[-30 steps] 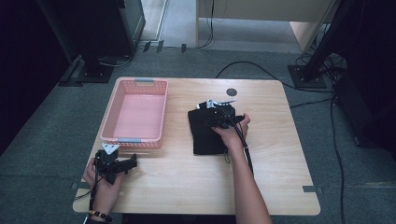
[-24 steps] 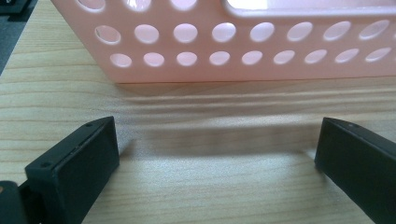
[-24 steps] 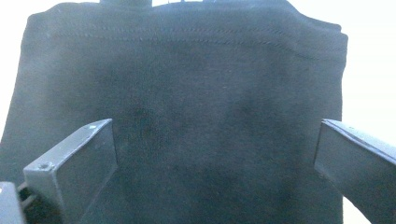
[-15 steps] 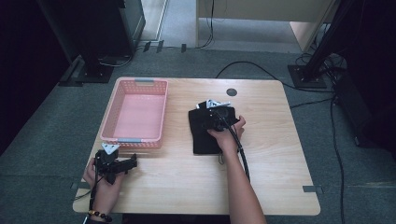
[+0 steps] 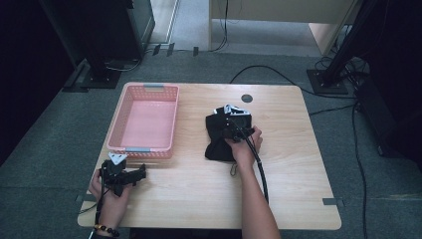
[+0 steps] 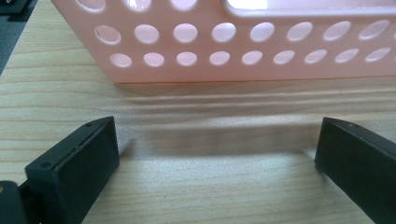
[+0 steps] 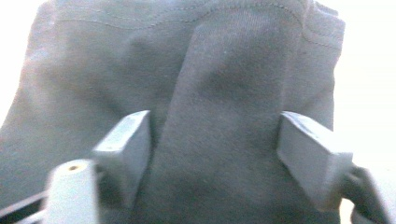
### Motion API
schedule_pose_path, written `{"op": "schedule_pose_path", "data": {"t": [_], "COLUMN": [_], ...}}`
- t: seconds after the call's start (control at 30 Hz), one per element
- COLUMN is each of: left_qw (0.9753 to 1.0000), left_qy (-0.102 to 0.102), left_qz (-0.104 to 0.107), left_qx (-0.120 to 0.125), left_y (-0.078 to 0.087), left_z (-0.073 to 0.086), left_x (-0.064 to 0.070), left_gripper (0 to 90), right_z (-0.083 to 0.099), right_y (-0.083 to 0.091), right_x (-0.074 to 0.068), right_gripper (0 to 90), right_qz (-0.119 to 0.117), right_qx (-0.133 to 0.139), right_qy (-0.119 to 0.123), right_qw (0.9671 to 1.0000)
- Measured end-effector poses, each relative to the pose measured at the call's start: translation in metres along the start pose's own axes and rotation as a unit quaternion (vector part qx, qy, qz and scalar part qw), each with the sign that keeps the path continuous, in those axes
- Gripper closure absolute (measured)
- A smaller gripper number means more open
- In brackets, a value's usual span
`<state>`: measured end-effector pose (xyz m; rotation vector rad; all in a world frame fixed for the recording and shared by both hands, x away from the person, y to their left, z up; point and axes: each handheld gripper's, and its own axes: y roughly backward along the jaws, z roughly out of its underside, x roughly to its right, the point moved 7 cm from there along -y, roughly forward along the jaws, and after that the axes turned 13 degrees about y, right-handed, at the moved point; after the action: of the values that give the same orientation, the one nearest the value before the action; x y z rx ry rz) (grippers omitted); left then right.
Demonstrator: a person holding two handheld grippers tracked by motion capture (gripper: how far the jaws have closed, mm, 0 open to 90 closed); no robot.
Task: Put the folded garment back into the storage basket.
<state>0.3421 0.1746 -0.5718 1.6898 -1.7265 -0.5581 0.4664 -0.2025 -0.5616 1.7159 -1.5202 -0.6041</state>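
A black cloth (image 5: pixel 217 144) lies crumpled at the middle of the wooden table (image 5: pixel 298 189). My right gripper (image 5: pixel 230 119) rests on its far part. In the right gripper view the cloth (image 7: pixel 93 70) lies close under the camera, and a raised fold of it runs up between the jaws of my right gripper (image 7: pixel 215 144), which stand apart and open. My left gripper (image 5: pixel 142 173) sits low at the table's near left, open, with nothing between its jaws. In the left gripper view it (image 6: pixel 217 154) faces the near wall of a pink basket (image 6: pixel 243 70).
The pink perforated basket (image 5: pixel 144 149) stands at the table's left with nothing visible in it. A small dark round disc (image 5: pixel 247 98) sits near the far edge. Cables and dark stands surround the table on the floor.
My right hand has shifted slightly left on the cloth, and the cloth's near part looks more bunched. The left gripper has not moved.
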Motion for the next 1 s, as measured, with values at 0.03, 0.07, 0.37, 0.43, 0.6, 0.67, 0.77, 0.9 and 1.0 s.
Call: {"op": "schedule_pose_path", "data": {"t": [0.03, 0.07, 0.37, 0.43, 0.6, 0.67, 0.77, 0.9, 1.0], "left_qw": [1.0000, 1.0000, 1.0000, 1.0000, 1.0000, 1.0000, 1.0000, 1.0000, 1.0000], "left_qy": [0.000, 0.000, 0.000, 0.000, 0.000, 0.000, 0.000, 0.000, 0.000], "left_qz": [0.000, 0.000, 0.000, 0.000, 0.000, 0.000, 0.000, 0.000, 0.000], "left_qx": [0.000, 0.000, 0.000, 0.000, 0.000, 0.000, 0.000, 0.000, 0.000], "left_y": [0.000, 0.000, 0.000, 0.000, 0.000, 0.000, 0.000, 0.000, 0.000], "left_z": [0.000, 0.000, 0.000, 0.000, 0.000, 0.000, 0.000, 0.000, 0.000], "left_x": [0.000, 0.000, 0.000, 0.000, 0.000, 0.000, 0.000, 0.000, 0.000], "left_gripper": [0.0, 0.0, 0.0, 0.0, 0.0, 0.0, 0.0, 0.0, 0.0], "right_z": [0.000, 0.000, 0.002, 0.002, 0.003, 0.003, 0.003, 0.003, 0.001], "right_y": [0.001, 0.002, 0.005, 0.005, 0.006, 0.006, 0.006, 0.007, 0.011], "right_x": [0.002, 0.003, 0.017, 0.019, 0.021, 0.023, 0.024, 0.026, 0.027], "right_gripper": [33.5, 37.7, 64.2, 68.2, 74.3, 75.0, 75.6, 76.3, 76.6], "right_qz": [0.000, -0.001, -0.006, -0.006, -0.012, -0.016, -0.022, -0.039, -0.052], "right_qx": [-0.001, -0.004, -0.009, -0.009, -0.004, -0.001, 0.003, 0.012, 0.015], "right_qy": [0.002, 0.002, 0.003, 0.008, 0.021, 0.010, -0.005, -0.036, -0.049], "right_qw": [1.0000, 1.0000, 0.9999, 0.9999, 0.9997, 0.9998, 0.9997, 0.9985, 0.9974]}}
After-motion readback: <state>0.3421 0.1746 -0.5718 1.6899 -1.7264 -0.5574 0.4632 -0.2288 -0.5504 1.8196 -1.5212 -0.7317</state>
